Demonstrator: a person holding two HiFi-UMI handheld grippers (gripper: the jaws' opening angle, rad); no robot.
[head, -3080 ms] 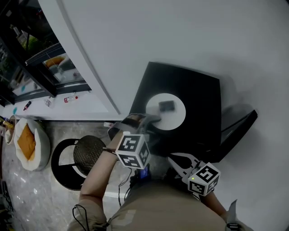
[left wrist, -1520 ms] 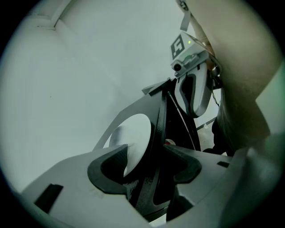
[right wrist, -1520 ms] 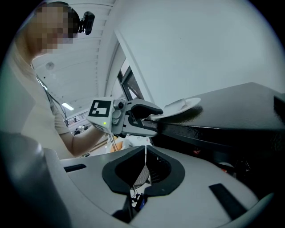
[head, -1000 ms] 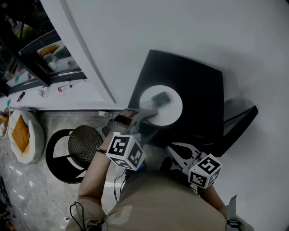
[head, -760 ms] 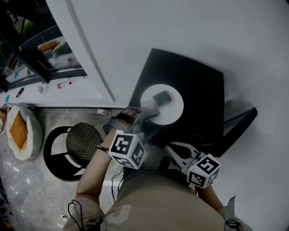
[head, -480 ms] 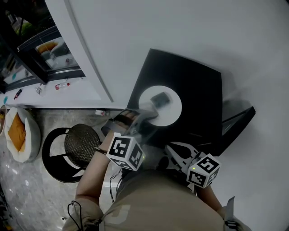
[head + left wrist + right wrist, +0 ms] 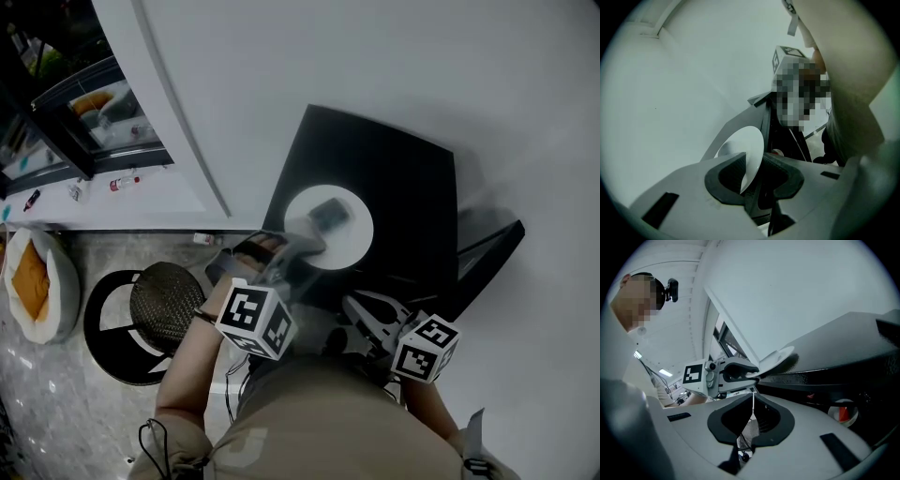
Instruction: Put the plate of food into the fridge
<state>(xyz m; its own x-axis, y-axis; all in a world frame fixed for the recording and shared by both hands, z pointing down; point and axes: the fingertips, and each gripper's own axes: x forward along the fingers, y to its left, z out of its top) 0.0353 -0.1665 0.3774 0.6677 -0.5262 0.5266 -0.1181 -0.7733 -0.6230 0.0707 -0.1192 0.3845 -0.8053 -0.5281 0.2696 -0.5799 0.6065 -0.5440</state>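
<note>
Now left tongs (image 7: 315, 247), forearm reaching up from 7 o'clock, have just been closing, pinching plate (image 7: 352, 240) rim on bench (image 7: 412, 187); right tongs (image 7: 351, 303) pressed together, empty, 5 o'clock of plate

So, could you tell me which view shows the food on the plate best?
The head view: it looks down on the dark food lying on the white plate. Both gripper views catch the plate edge-on, so the food doesn't show there.

We see soft, even light; the black surface (image 7: 403, 187) throws a faint shadow rightwards. Both gripper views bulge, darken at the round edges, and blur up close.
</note>
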